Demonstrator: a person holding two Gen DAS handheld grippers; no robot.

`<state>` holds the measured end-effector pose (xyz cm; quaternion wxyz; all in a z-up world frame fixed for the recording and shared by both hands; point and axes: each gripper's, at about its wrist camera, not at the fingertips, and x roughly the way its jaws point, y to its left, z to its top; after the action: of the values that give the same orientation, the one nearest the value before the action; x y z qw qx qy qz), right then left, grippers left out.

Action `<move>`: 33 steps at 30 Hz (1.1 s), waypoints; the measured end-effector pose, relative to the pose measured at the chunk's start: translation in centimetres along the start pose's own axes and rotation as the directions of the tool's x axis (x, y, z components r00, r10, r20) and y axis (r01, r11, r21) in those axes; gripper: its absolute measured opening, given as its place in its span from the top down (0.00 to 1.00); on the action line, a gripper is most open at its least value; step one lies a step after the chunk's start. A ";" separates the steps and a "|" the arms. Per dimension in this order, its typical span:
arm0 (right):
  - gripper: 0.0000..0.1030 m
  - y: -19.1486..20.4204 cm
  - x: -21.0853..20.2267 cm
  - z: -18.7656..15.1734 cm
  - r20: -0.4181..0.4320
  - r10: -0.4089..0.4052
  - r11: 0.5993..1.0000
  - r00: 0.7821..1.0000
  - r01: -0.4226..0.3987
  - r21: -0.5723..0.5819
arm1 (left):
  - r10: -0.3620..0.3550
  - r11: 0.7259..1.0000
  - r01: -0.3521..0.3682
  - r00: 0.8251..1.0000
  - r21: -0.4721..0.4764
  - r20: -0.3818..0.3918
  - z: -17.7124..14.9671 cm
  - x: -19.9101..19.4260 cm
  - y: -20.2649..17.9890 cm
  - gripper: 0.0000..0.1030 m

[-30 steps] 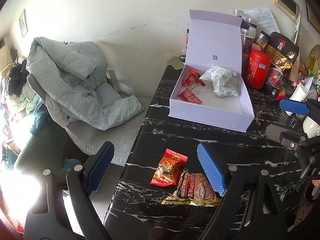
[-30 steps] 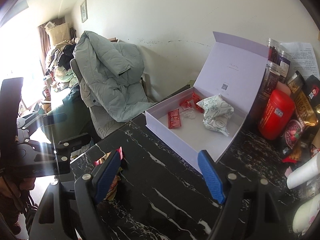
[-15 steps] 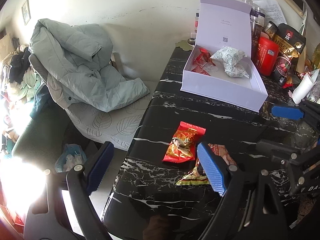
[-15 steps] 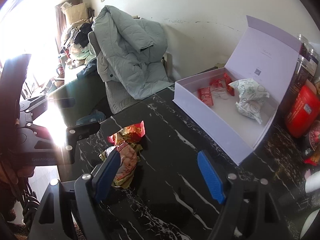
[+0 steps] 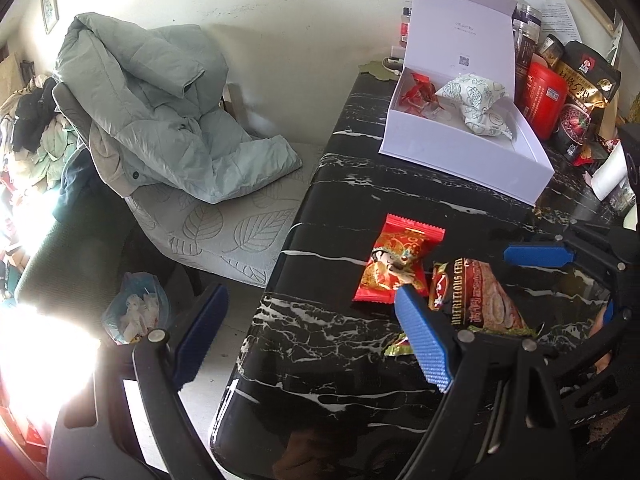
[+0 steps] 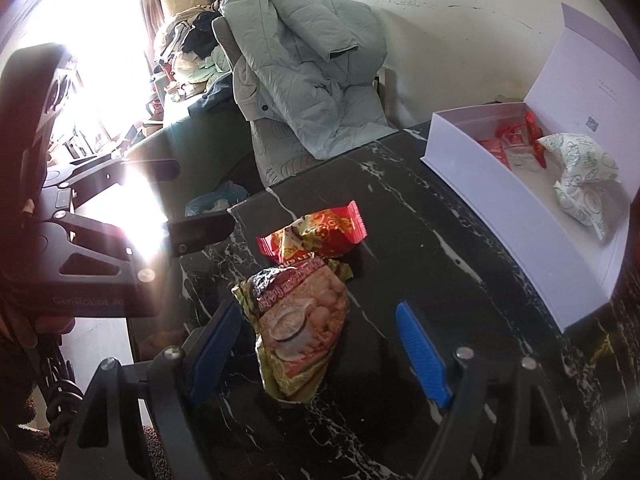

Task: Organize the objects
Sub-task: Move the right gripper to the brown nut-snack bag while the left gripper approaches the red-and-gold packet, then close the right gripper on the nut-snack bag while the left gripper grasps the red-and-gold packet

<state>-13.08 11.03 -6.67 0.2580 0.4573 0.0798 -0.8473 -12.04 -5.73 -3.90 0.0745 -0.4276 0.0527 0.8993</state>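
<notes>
A red snack packet (image 5: 402,264) (image 6: 320,234) and a gold cereal sachet (image 5: 480,298) (image 6: 300,332) lie side by side on the black marble table (image 5: 320,344). An open white box (image 5: 464,152) (image 6: 520,216) at the back holds red packets and a white patterned pouch (image 5: 478,106) (image 6: 580,182). My left gripper (image 5: 308,332) is open over the table's left edge, its right finger beside the red packet. My right gripper (image 6: 320,340) is open, its fingers either side of the cereal sachet, not touching it.
A chair with a grey-green jacket (image 5: 160,108) stands left of the table. A red canister (image 5: 546,96), jars and snack bags crowd the back right corner. A plastic bag (image 5: 136,308) lies on the floor.
Both grippers have pulled back and lowered toward the two packets. The right gripper has swung left, so the cereal sachet now lies between its fingers.
</notes>
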 end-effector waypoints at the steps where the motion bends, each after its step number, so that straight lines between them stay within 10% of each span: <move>1: 0.21 0.0 0.4 0.1 -0.005 -0.001 1.000 1.000 0.001 0.000 | 0.005 1.000 -0.005 1.000 -0.002 0.001 0.0 0.1 0.2 0.17; 33: 0.25 -7.5 -0.4 -2.3 0.006 -0.036 0.982 0.999 0.034 0.187 | -0.151 0.980 0.164 0.982 0.116 -0.112 2.6 6.2 -5.6 0.17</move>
<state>-15.02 18.45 -8.37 0.1994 0.4741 0.0066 -0.8576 -16.83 0.74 -7.26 0.1691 -0.4706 0.0785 0.8624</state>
